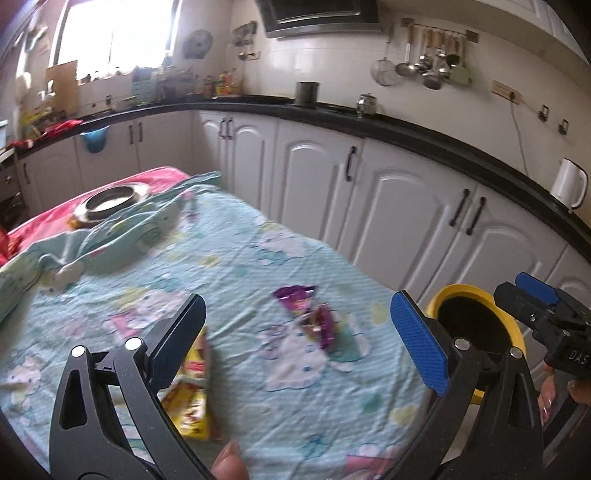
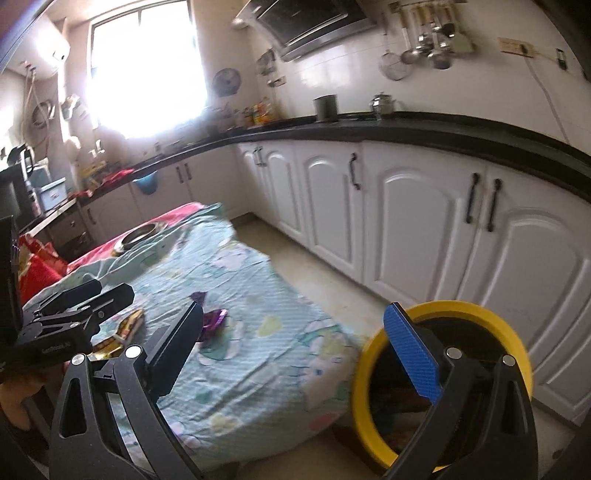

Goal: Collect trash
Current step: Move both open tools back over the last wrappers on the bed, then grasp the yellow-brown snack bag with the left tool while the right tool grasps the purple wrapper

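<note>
Crinkled purple foil wrapper point(image 1: 314, 317) lies on the rumpled cloth point(image 1: 229, 258) between the left gripper's point(image 1: 299, 332) wide-spread fingers; right gripper point(image 2: 295, 350) gapes too.

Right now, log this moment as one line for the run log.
left gripper: open, empty | right gripper: open, empty | purple foil wrapper, yellow snack packet: on patterned blue tablecloth | yellow-rimmed bin: beside table

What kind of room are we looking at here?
A home kitchen, most likely: white cabinets under a black countertop, ladles and strainers hanging on the tiled wall, and a range hood overhead.
</note>
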Available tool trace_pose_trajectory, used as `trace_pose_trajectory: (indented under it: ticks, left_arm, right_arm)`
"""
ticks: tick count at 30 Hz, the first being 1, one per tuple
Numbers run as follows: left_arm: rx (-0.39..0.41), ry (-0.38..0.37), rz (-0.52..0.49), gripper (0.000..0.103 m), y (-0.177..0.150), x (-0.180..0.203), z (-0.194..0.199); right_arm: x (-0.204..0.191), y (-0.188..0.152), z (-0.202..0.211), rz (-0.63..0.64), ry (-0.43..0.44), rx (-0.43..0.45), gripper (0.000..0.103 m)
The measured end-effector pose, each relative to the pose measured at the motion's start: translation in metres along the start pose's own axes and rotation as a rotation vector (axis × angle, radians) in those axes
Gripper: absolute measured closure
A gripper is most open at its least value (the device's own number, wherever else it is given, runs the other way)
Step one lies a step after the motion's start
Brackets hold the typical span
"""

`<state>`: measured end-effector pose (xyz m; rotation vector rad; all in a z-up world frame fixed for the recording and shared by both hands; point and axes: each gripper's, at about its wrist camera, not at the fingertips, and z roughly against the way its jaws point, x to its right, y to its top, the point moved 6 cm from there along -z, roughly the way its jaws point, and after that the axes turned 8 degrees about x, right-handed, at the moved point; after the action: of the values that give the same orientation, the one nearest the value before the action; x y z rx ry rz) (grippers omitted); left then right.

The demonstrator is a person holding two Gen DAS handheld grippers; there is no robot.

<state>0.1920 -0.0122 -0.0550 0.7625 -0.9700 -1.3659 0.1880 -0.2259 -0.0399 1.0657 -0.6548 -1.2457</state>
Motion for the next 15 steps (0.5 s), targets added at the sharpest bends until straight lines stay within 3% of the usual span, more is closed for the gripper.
trace_pose_trajectory:
  ticks: [11,15]
  left_arm:
    - [-0.07,0.096,0.053,0.011,-0.023,-0.058,-0.006]
    - [-0.12,0.111,0.069,0.011,-0.035,-0.075,-0.014]
  right_arm:
    - [-0.052,-0.01,-0.055,0.071,0.147,-0.11,0.008]
    - [-0.067,-0.018,-0.082,0.088,0.189,-0.171,0.018]
